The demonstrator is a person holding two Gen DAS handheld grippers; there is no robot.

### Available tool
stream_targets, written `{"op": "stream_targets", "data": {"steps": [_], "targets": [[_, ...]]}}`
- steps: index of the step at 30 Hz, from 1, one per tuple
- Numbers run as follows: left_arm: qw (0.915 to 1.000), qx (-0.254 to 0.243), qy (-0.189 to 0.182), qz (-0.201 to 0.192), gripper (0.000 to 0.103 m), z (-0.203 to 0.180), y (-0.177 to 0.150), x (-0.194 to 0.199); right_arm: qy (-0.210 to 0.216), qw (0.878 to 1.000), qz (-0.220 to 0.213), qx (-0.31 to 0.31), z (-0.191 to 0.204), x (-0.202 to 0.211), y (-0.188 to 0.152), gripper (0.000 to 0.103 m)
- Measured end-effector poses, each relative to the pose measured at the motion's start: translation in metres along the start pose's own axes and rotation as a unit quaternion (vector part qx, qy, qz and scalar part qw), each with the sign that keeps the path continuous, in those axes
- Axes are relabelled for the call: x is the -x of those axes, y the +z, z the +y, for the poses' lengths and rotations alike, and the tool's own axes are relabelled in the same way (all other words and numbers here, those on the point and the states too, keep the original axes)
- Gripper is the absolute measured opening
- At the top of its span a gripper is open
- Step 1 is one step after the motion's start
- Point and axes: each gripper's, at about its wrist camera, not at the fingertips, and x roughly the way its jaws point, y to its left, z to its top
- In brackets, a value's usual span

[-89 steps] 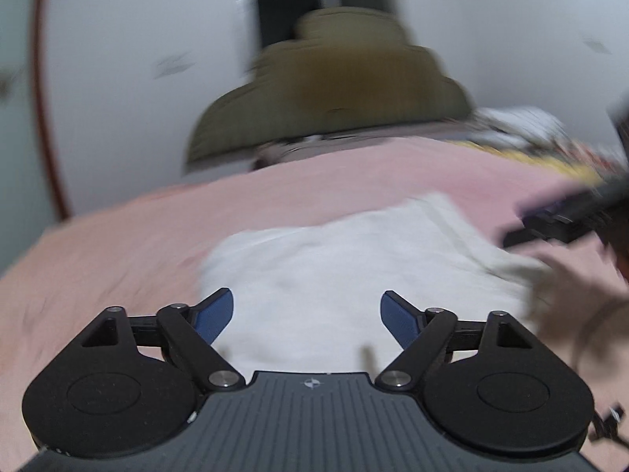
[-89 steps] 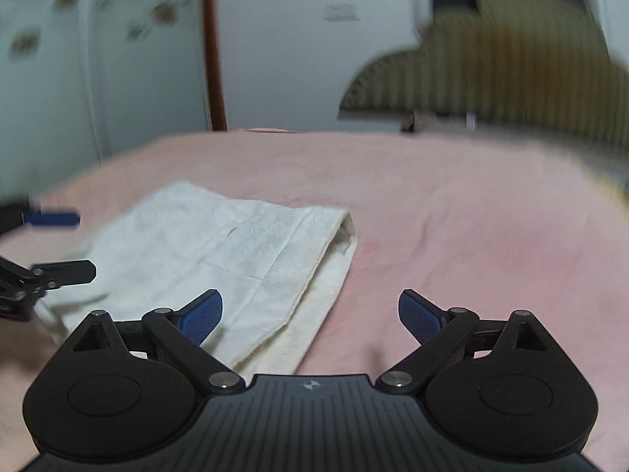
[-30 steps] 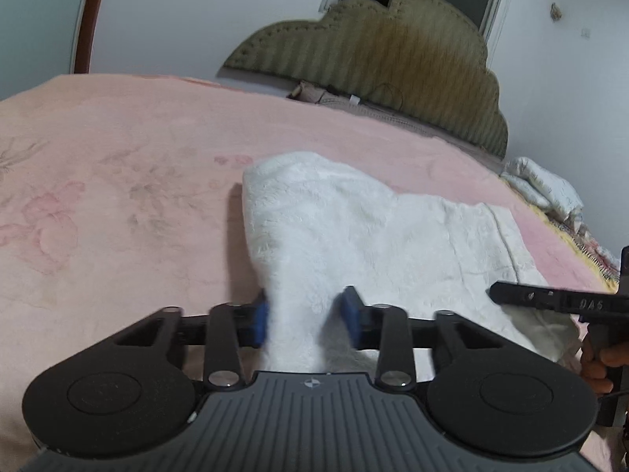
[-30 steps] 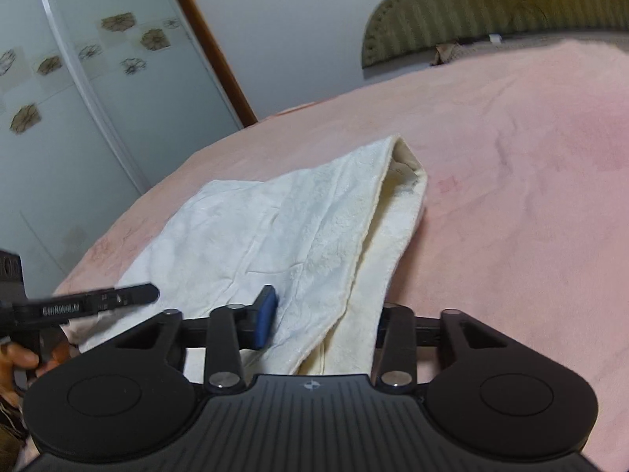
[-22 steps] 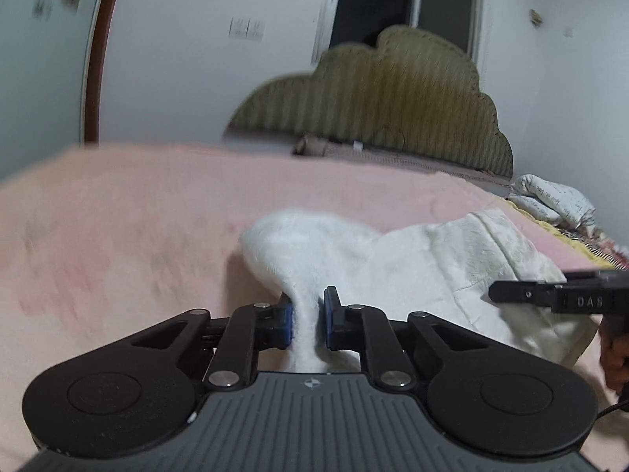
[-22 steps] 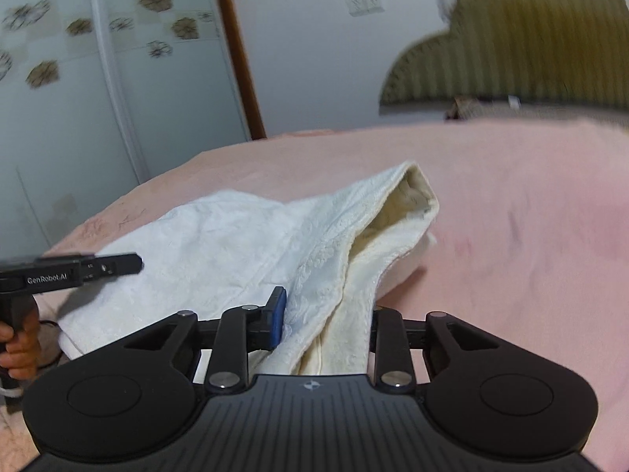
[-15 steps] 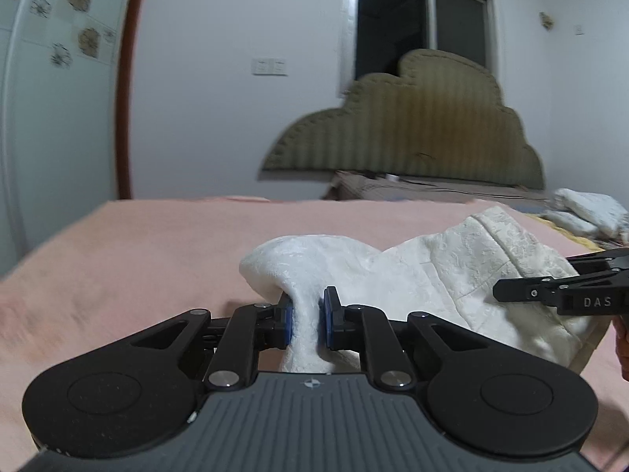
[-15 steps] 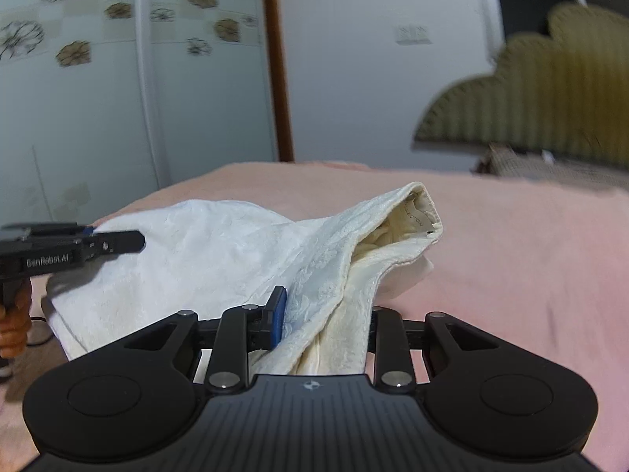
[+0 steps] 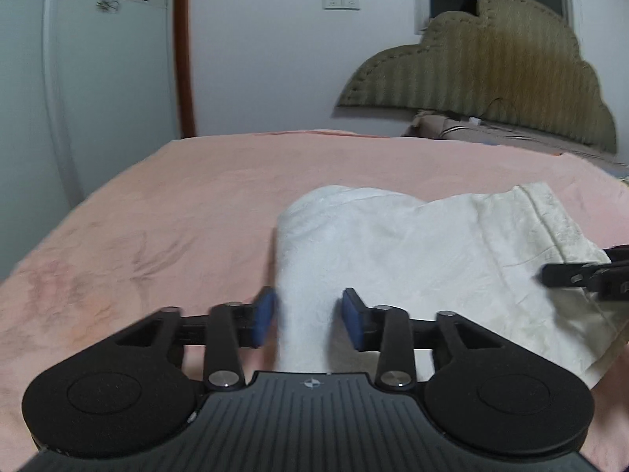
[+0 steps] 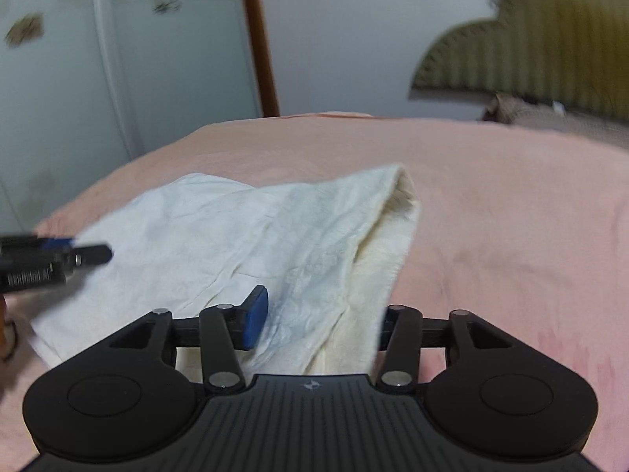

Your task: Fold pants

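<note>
Left wrist view: left gripper was parted, fold of white pants between blue pads, on pink bedspread.
Right wrist view: right gripper jaws apart around pants edge; contact unclear.

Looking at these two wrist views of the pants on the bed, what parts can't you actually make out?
- Right wrist view: the right gripper has its right finger hidden behind the pants, so its hold is unclear.
- Left wrist view: the pants' near end is hidden by the left gripper body.
- Left wrist view: the right gripper is cut off by the right edge.
- Right wrist view: the headboard is blurred.
</note>
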Motion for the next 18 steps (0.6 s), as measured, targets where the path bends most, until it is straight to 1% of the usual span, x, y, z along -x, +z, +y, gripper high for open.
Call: {"op": "stream_targets", "data": {"steps": [1, 2, 3, 4, 6, 7, 8, 10, 12, 13, 14, 16, 17, 18], "targets": [[0.9999, 0.005, 0.012, -0.009, 0.051, 0.003, -0.002, 0.008, -0.011, 1.0, -0.006, -0.001, 0.0, 0.008, -0.001, 0.048], [0.9997, 0.008, 0.014, -0.016, 0.059, 0.004, -0.005, 0.015, -0.024, 1.0, -0.018, 0.006, 0.003, 0.018, -0.002, 0.048], [0.9997, 0.007, 0.012, -0.019, 0.066, 0.005, -0.009, 0.021, -0.03, 0.999, -0.026, 0.019, 0.007, 0.026, -0.005, 0.049], [0.9998, -0.002, 0.013, -0.016, 0.076, 0.003, -0.014, 0.023, -0.03, 0.999, -0.026, 0.037, 0.012, 0.032, -0.009, 0.053], [0.9986, -0.044, 0.028, -0.005, 0.079, -0.004, -0.026, 0.025, -0.041, 0.995, -0.007, 0.088, 0.023, 0.033, -0.019, 0.06], [0.997, -0.068, 0.034, -0.011, 0.08, -0.008, -0.031, 0.029, -0.049, 0.993, -0.002, 0.106, 0.024, 0.032, -0.024, 0.061], [0.9951, -0.087, 0.042, -0.022, 0.079, -0.01, -0.033, 0.031, -0.053, 0.993, -0.001, 0.102, 0.02, 0.03, -0.023, 0.064], [0.9921, -0.106, 0.057, -0.036, 0.079, -0.015, -0.036, 0.045, -0.066, 0.996, -0.005, 0.06, 0.01, 0.038, -0.021, 0.065], [0.9922, -0.102, 0.055, -0.044, 0.079, -0.016, -0.037, 0.061, -0.094, 0.994, -0.026, 0.055, 0.012, 0.054, -0.022, 0.065], [0.9935, -0.093, 0.048, -0.044, 0.08, -0.016, -0.038, 0.068, -0.097, 0.993, -0.036, 0.059, 0.016, 0.062, -0.023, 0.066], [0.9953, -0.079, 0.038, -0.04, 0.083, -0.017, -0.04, 0.075, -0.087, 0.994, -0.041, 0.057, 0.02, 0.07, -0.026, 0.066], [0.9981, -0.054, 0.015, -0.026, 0.088, -0.02, -0.042, 0.085, -0.051, 0.997, -0.039, 0.044, 0.028, 0.082, -0.036, 0.067], [0.9988, -0.045, 0.005, -0.019, 0.089, -0.021, -0.044, 0.09, -0.035, 0.998, -0.035, 0.038, 0.032, 0.086, -0.041, 0.068], [0.9992, -0.038, -0.002, -0.011, 0.09, -0.023, -0.047, 0.094, -0.024, 0.999, -0.032, 0.035, 0.036, 0.089, -0.046, 0.072]]}}
